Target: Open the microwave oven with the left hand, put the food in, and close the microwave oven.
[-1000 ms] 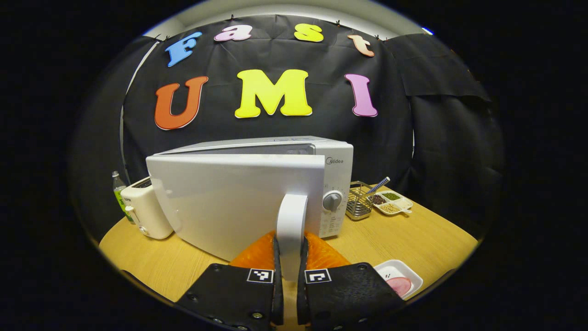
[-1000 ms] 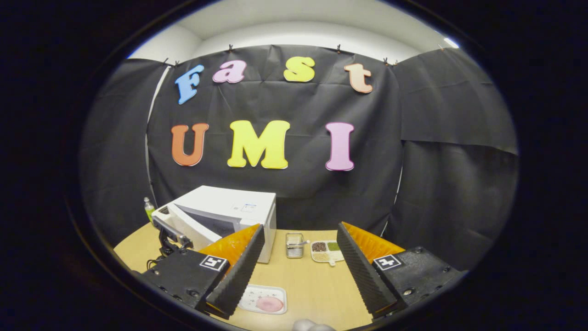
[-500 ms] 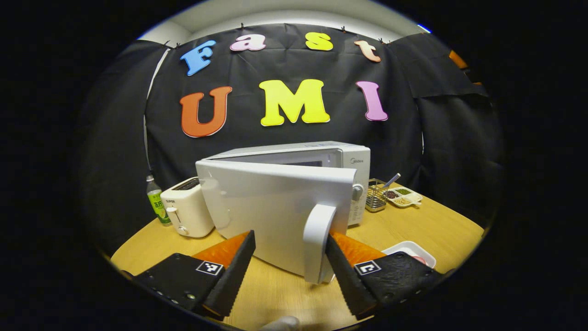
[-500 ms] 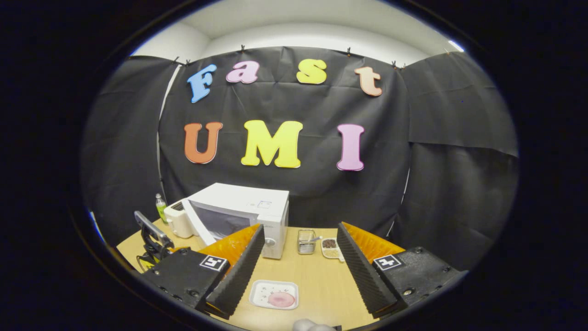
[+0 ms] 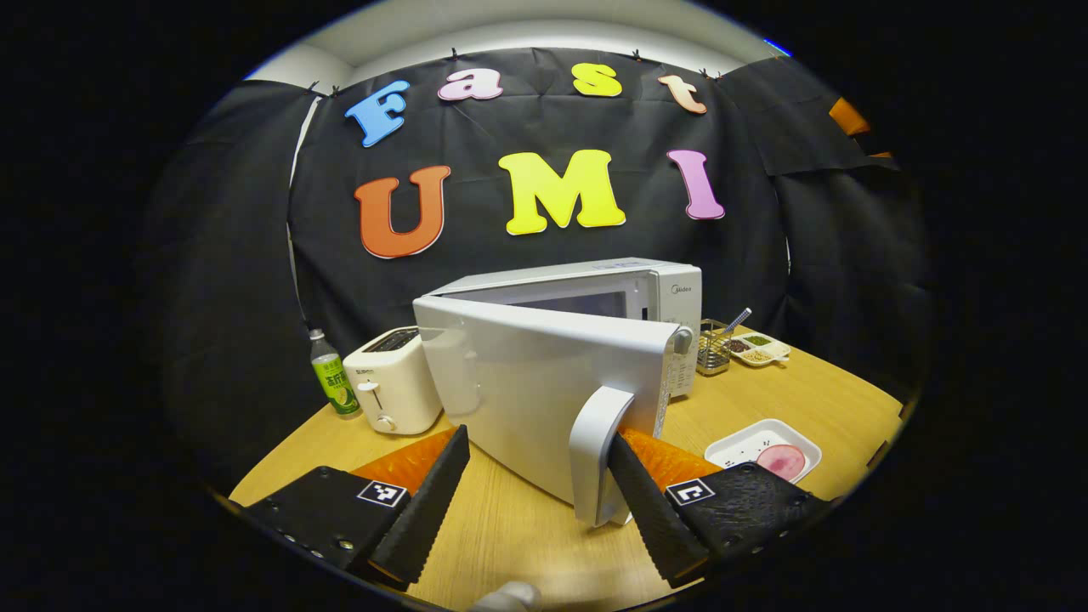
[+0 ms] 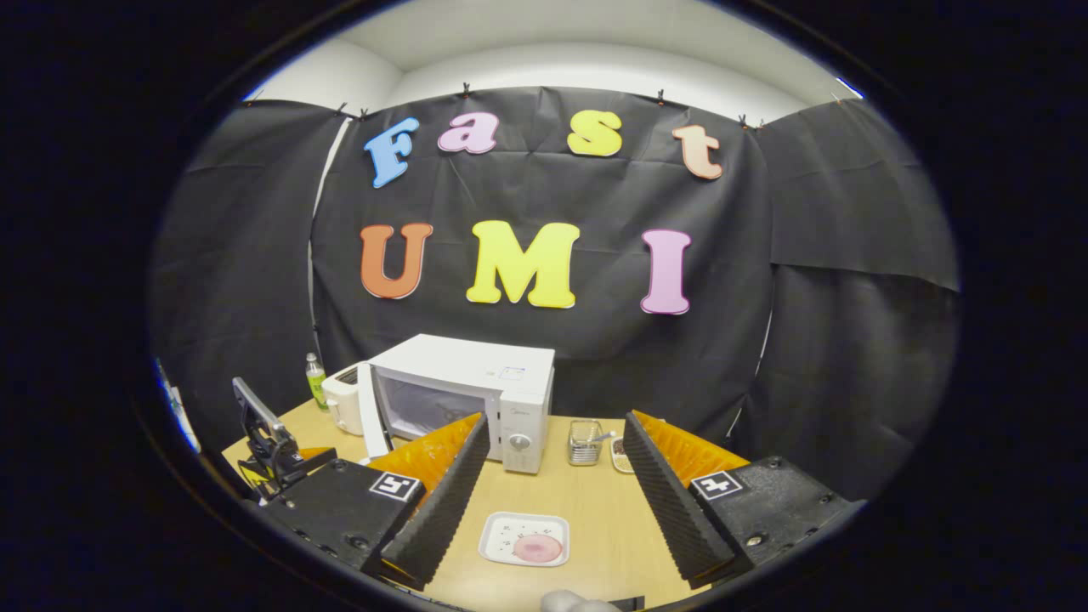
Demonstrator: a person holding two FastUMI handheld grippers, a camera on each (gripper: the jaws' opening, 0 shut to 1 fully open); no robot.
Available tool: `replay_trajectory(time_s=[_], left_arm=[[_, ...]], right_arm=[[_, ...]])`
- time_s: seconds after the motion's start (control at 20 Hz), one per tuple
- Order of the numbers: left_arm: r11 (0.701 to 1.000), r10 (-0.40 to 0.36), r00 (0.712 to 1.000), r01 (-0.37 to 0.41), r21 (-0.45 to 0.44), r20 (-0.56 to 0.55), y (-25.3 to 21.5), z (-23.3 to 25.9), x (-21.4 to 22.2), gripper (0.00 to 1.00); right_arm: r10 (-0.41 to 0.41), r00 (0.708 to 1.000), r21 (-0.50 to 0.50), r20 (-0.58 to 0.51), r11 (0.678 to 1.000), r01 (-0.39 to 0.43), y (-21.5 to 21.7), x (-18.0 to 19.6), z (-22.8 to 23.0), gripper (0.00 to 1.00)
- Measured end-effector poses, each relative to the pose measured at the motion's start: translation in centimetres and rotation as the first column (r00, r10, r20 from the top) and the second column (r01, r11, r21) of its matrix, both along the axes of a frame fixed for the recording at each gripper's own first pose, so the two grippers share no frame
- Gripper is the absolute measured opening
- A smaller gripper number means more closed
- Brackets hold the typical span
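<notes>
since a second ago the left tool (image 5: 537, 493) has let go of the door handle (image 5: 597, 455), now spread; right tool (image 6: 554, 484), spread, has the food plate (image 6: 524, 540) just ahead on the counter (image 6: 595, 518)

Black cloth wall (image 6: 544, 357) hanging in creased panels, clipped along its top edge. Pale ceiling (image 6: 586, 68) showing above it, light falling across it. Light wooden surface (image 5: 816, 399) running below, reflecting soft light, its rounded edge curving away.
</notes>
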State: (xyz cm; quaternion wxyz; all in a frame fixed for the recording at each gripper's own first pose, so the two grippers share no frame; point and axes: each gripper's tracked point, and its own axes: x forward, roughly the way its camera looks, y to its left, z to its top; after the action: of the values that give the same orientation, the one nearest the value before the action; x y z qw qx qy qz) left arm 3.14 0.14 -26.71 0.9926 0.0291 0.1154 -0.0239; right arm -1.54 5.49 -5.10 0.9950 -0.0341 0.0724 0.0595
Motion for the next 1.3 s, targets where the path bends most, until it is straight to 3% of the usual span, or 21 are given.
replay_trajectory(time_s=[0.35,0.7,1.05,1.3], left_arm=[[0.995,0.097,0.995,-0.097,0.005,-0.018,7.5,-0.5,-4.0,0.95],[0.985,0.169,0.985,-0.168,0.026,-0.037,14.2,-1.1,-6.3,0.95],[0.962,0.27,0.962,-0.268,0.051,-0.041,19.8,-0.9,-8.1,0.95],[0.96,0.279,0.96,-0.278,0.042,-0.031,19.7,1.0,-9.5,0.94]], right_arm=[[0.053,0.998,0.002,-0.013,0.999,-0.053,3.4,-1.3,-1.0,1.0],[0.062,0.997,-0.003,-0.052,0.998,-0.063,4.1,-1.3,-3.9,1.0],[0.031,0.991,-0.006,-0.127,0.999,-0.032,1.9,0.0,-8.1,1.0],[0.005,0.976,-0.029,-0.218,1.0,-0.011,-1.2,2.0,-13.2,1.0]])
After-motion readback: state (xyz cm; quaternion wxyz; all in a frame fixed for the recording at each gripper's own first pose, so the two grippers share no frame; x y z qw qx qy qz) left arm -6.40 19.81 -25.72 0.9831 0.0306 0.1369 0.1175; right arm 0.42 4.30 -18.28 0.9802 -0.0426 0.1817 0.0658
